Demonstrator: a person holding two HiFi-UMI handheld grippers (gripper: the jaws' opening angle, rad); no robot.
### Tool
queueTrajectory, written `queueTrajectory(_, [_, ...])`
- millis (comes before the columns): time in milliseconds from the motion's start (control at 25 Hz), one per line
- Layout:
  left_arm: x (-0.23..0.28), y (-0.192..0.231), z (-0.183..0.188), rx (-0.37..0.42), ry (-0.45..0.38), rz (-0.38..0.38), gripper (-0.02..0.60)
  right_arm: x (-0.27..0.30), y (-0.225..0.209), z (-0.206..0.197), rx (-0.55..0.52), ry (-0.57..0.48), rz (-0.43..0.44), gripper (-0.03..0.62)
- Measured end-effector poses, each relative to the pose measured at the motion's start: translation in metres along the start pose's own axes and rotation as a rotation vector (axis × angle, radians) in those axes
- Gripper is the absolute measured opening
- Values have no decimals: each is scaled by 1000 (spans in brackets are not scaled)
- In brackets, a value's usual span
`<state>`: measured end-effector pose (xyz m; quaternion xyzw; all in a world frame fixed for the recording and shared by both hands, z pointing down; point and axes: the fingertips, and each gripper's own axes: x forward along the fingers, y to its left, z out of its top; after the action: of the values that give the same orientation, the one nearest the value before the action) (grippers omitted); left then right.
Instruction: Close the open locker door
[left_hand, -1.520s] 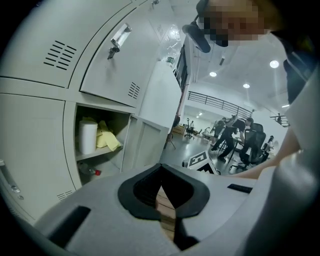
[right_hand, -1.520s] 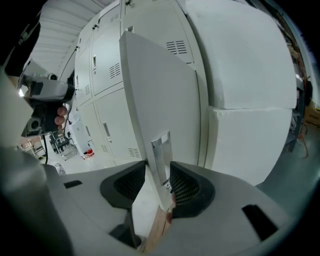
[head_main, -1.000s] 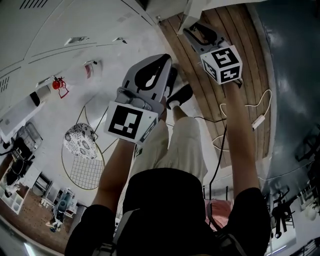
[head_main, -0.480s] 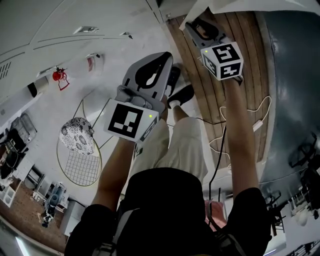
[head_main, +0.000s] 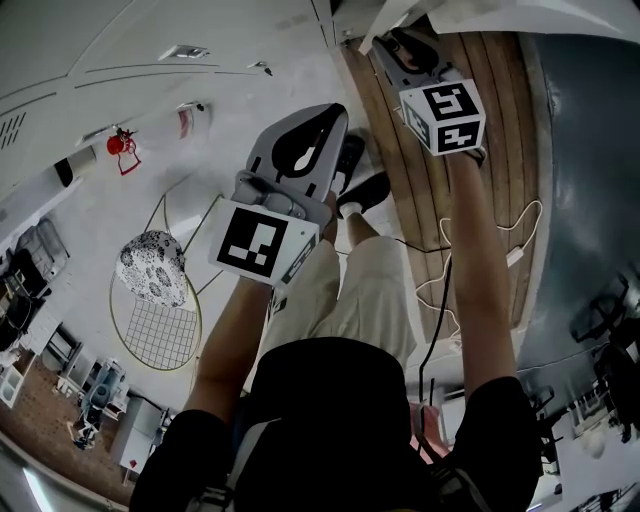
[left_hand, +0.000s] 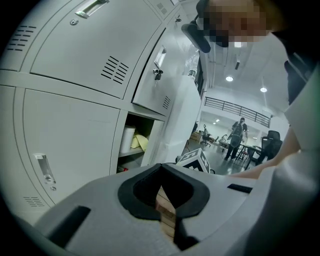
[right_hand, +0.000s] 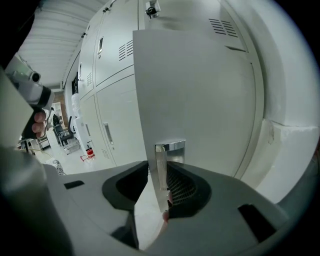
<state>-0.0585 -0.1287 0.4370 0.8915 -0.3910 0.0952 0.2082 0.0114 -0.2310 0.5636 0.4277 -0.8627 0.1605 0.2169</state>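
The open locker door (right_hand: 195, 95) is a pale grey panel seen edge-on, with a chrome handle (right_hand: 170, 146) on its free edge. My right gripper (right_hand: 157, 167) has that edge and handle between its jaws, which have just been closing. A strip of floor still shows between the left jaw and the door. In the head view the right gripper (head_main: 385, 42) reaches up to the door (head_main: 490, 14) at the top edge. My left gripper (head_main: 333, 115) is held lower and left, shut on nothing. The left gripper view shows the left gripper (left_hand: 161, 167) and the open compartment (left_hand: 134, 142).
A bank of shut grey lockers (left_hand: 75, 75) runs along the left. Below are a wooden floor strip (head_main: 430, 200) with a white cable (head_main: 500, 255), a red object (head_main: 120, 150) and a round wire frame (head_main: 160, 325) with a patterned cap. A person stands far off (left_hand: 240, 135).
The right gripper has moved up the head view, closer to the door at the top edge. The left gripper stays at about the same spot in the picture.
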Motion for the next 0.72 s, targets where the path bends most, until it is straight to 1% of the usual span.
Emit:
queueTrajectory(200, [-2,10,0,-7,-8,9,18,15,5,7,-25,1,-1,107])
queueTrajectory(400, [-2,17,0,-16,-9,21,17,33,7,15,-62,14,-10,107])
queueTrajectory(600, [-3,22,0,-33,-5,33,17,47,6,23,-73,8,1,107])
queueTrajectory(720, [-3,28,1,-25,-18,42,18,53,5,28,-75,0,4,107])
